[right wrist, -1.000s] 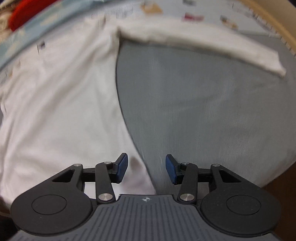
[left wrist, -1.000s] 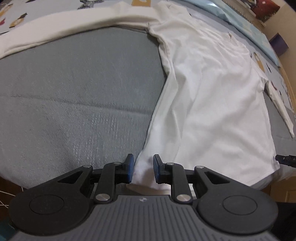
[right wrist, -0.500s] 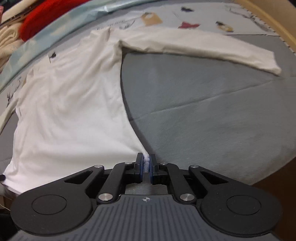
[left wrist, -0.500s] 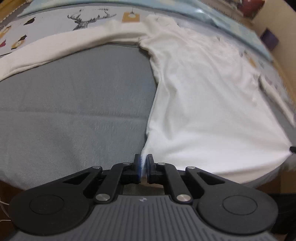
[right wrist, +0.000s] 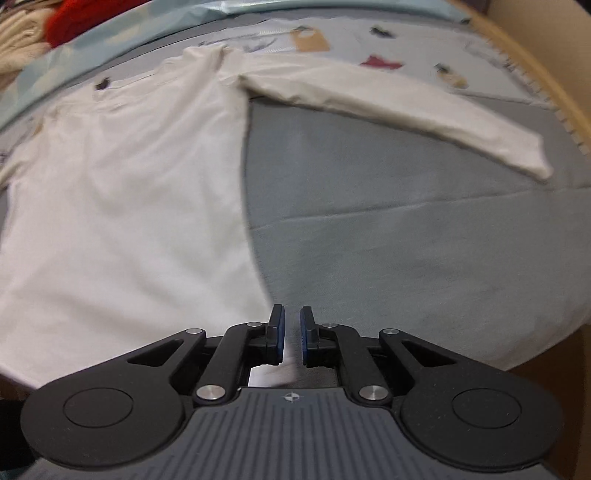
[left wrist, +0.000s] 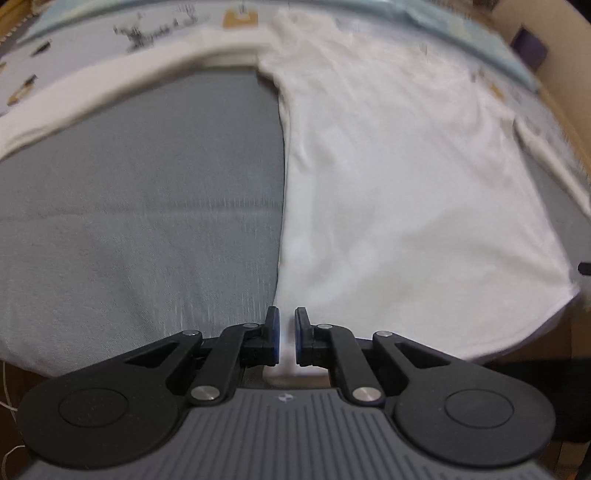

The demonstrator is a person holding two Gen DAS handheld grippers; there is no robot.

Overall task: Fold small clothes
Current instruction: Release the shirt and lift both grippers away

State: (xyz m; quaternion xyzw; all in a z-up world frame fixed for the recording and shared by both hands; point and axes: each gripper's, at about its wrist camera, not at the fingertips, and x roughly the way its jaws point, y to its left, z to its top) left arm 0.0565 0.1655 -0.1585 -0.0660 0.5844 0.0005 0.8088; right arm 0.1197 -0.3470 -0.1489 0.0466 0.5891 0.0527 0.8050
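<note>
A white long-sleeved shirt [left wrist: 406,192] lies flat on a grey bed cover [left wrist: 129,221], sleeves spread out. My left gripper [left wrist: 287,332] is at the shirt's near left hem corner, jaws slightly apart with white cloth between them. In the right wrist view the shirt [right wrist: 122,206] fills the left half, one sleeve [right wrist: 406,110] reaching right. My right gripper [right wrist: 291,332] is at the near right hem corner, jaws slightly apart, white cloth behind them. Both views are blurred.
A light blue printed sheet [right wrist: 388,51] lies beyond the shirt. Red and cream clothes [right wrist: 66,18] are piled at the far left. A wooden bed frame [right wrist: 554,85] runs along the right. The bed's near edge [left wrist: 74,362] is just below the grippers.
Both grippers closed on the hem corners half a second ago. Now the jaws of both stand slightly wider apart, and both views are blurred by motion.
</note>
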